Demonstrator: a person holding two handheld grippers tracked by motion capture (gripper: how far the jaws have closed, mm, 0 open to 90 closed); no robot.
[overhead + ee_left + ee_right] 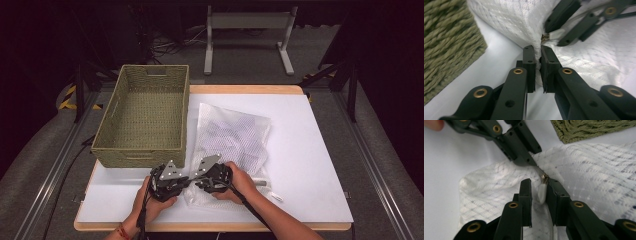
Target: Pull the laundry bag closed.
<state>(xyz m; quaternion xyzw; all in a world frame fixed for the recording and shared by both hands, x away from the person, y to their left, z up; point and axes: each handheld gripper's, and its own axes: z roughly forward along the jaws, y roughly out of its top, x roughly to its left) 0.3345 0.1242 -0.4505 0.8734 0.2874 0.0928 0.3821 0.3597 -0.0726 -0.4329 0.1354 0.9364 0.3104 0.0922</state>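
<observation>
The white mesh laundry bag (232, 142) lies on the white desk (310, 165) beside the woven green basket (145, 120). The left claw (538, 53) pinches its fabric edge; the right claw (539, 187) stands slightly apart around the white zipper tab (542, 191). The bag's contents are blurred behind the mesh.

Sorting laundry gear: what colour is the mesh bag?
White, a fine mesh; the mesh bag shows best in the right gripper view.

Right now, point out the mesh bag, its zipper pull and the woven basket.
mesh bag (235, 132): high view, on the middle of its white netting.
zipper pull (542, 192): right gripper view, on its white tab between the jaws.
woven basket (139, 151): high view, on its near rim.
</observation>
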